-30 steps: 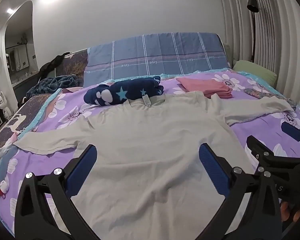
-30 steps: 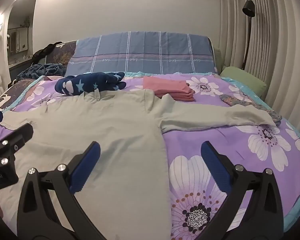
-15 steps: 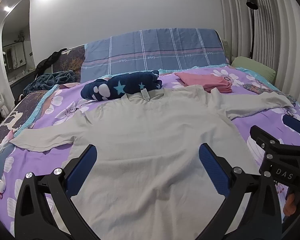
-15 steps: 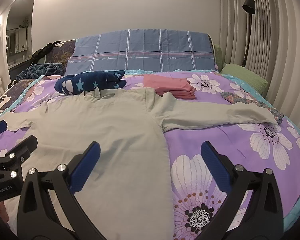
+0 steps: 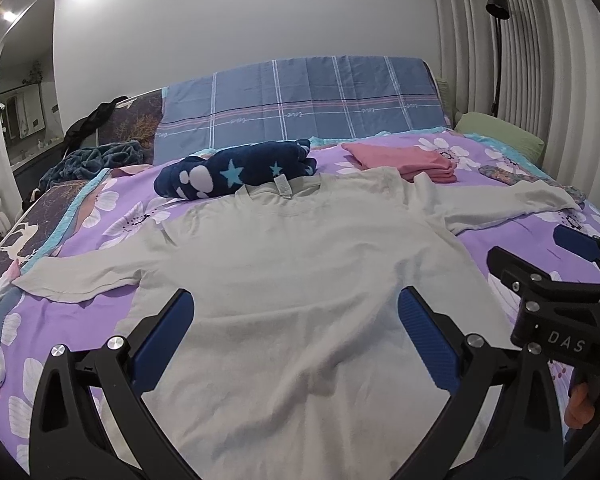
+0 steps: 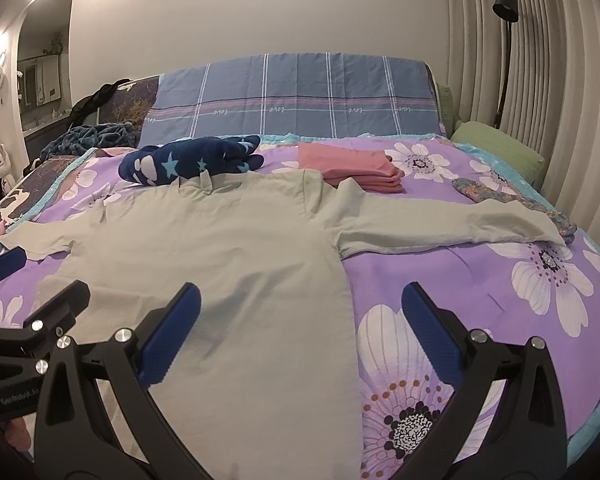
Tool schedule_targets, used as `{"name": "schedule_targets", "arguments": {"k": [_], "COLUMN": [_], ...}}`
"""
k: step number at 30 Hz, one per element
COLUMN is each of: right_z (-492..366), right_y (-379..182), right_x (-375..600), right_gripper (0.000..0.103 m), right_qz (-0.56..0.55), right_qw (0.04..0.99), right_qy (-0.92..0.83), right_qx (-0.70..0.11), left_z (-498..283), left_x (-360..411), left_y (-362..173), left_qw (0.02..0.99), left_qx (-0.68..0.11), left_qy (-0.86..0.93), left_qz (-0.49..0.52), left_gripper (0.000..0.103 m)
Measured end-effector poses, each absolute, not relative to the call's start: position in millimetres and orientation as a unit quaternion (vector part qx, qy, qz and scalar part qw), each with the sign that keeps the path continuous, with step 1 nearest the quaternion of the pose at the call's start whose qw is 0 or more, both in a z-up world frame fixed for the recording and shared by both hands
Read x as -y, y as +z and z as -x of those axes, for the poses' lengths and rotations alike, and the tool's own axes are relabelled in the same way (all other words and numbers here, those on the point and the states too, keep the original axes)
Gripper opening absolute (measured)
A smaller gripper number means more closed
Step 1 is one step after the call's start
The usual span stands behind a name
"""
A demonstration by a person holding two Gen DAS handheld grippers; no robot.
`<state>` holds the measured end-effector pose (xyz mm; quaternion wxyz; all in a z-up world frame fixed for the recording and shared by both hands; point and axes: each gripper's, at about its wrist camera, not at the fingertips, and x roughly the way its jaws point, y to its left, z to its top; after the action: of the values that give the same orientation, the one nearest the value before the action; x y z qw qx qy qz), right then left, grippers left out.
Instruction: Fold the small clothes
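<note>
Nearest, left gripper [image 5: 296, 328] fingers spread wide, holding nothing, above the lower body of the shirt [image 5: 300, 280]. Right gripper [image 6: 300, 324] likewise spread and empty, straddling the shirt's right side edge: one finger over cloth, the other over the bedspread [image 6: 480, 300]. Each gripper shows at the edge of the other's view; part of a hand [image 5: 580, 408] visible under the right one.

Shirt: pale grey-green, long-sleeved, lying flat on the bed, hem nearest, collar and neck tag farthest. Both sleeves stretched out sideways. Mild wrinkles across the body.

Bedspread purple with large white flowers.

Beyond the collar, touching or just beside it, a rolled navy blanket [image 5: 236, 172] with stars and white paw marks. Right of that, a folded pink stack [image 6: 356, 168], with the shirt's right shoulder just in front. Patterned sock [image 6: 512, 200] near the right cuff, partly under it.

Farther back: blue plaid headboard cover [image 6: 292, 96], green pillow [image 6: 496, 144] at far right, dark teal throw [image 5: 96, 158] at far left. Black floor lamp [image 6: 506, 0] against pleated curtains.
</note>
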<state>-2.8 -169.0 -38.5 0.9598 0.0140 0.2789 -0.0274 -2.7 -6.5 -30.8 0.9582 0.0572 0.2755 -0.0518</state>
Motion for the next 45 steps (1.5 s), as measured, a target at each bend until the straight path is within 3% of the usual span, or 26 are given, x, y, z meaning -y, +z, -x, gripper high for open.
{"name": "schedule_targets", "arguments": {"k": [45], "right_z": [-16.7], "right_y": [-46.7], "right_x": [127.5], "right_gripper": [0.101], "right_qz": [0.011], "right_qw": [0.950], "right_qy": [-0.005], "right_qx": [-0.313], "left_z": [-6.1], "left_x": [-38.9], "left_y": [-47.9], "left_qw": [0.953], "left_qx": [-0.294], "left_qy": [-0.074], "left_qz": [0.011], "left_gripper": [0.102]}}
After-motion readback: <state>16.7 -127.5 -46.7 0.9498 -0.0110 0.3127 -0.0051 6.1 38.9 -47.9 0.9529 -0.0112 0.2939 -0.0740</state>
